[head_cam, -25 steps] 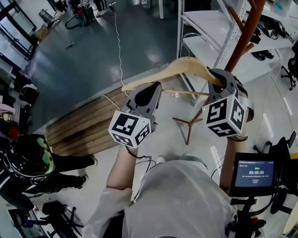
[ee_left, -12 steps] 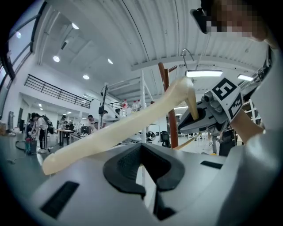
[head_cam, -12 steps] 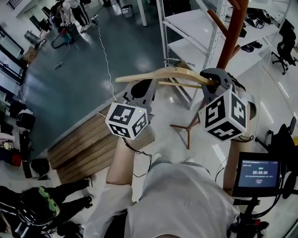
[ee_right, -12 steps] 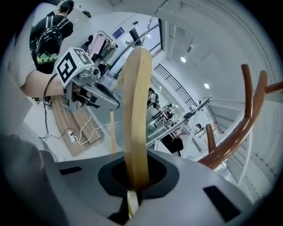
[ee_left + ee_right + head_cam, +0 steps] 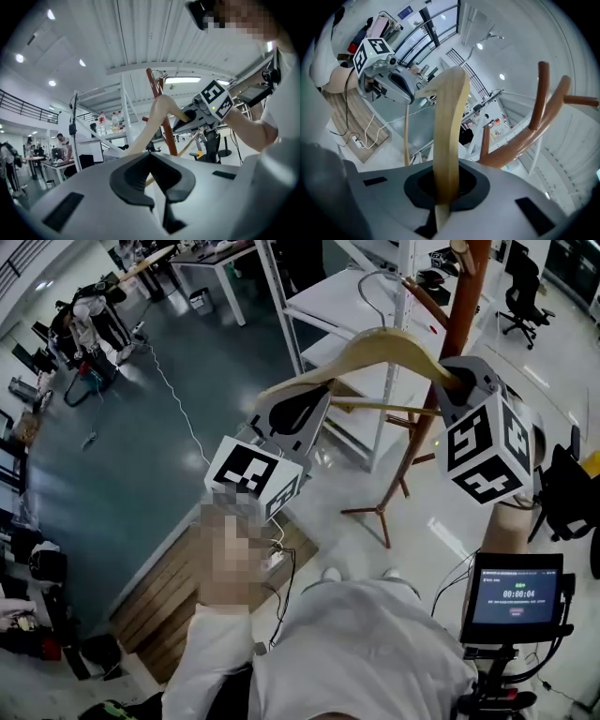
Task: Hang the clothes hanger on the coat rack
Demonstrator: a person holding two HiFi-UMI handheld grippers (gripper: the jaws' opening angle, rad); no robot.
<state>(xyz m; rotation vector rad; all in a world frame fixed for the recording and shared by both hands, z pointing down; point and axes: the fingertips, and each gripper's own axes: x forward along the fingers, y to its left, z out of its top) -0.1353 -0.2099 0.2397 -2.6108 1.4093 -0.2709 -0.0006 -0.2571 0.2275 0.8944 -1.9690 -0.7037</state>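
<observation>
A pale wooden clothes hanger with a metal hook is held up between my two grippers. My left gripper is shut on its left end, my right gripper on its right end. The brown wooden coat rack stands just behind the right end, its pegs branching upward. In the left gripper view the hanger runs from my left gripper toward the right gripper, across the rack's pole. In the right gripper view the hanger rises from my right gripper, with the rack's pegs at right.
White metal shelving stands behind the hanger, left of the rack. The rack's tripod feet spread on the pale floor. A wooden board with a cable lies at lower left. A small screen is mounted at lower right. People stand far off.
Both grippers have lifted the hanger and carried it closer to the coat rack. The hanger's hook now stands higher, in front of the shelving.
</observation>
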